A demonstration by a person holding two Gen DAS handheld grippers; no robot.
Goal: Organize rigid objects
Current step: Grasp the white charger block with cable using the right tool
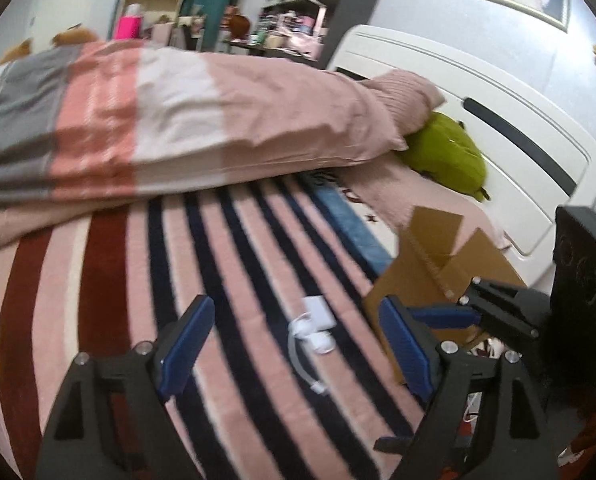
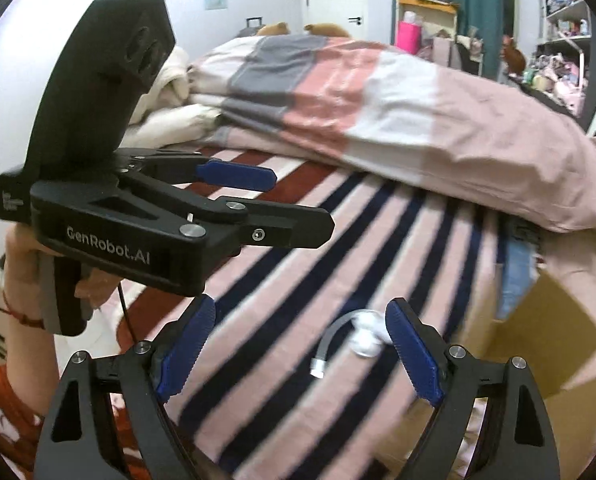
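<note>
Barely started, by my read: white charger with cable (image 1: 313, 334) lies loose on the striped blanket (image 1: 234, 280), lower centre of the left view, not in the cardboard box (image 1: 429, 280) at right. Box contents can't be seen. Left gripper (image 1: 298, 344): jaws spread wide, nothing held, above the blanket with the charger between the fingers' line. Right gripper (image 2: 301, 344): also spread, empty, charger (image 2: 363, 338) just beside its right pad, contact unclear from blur. Left gripper shows upper left in the right view, hand on its grip.
</note>
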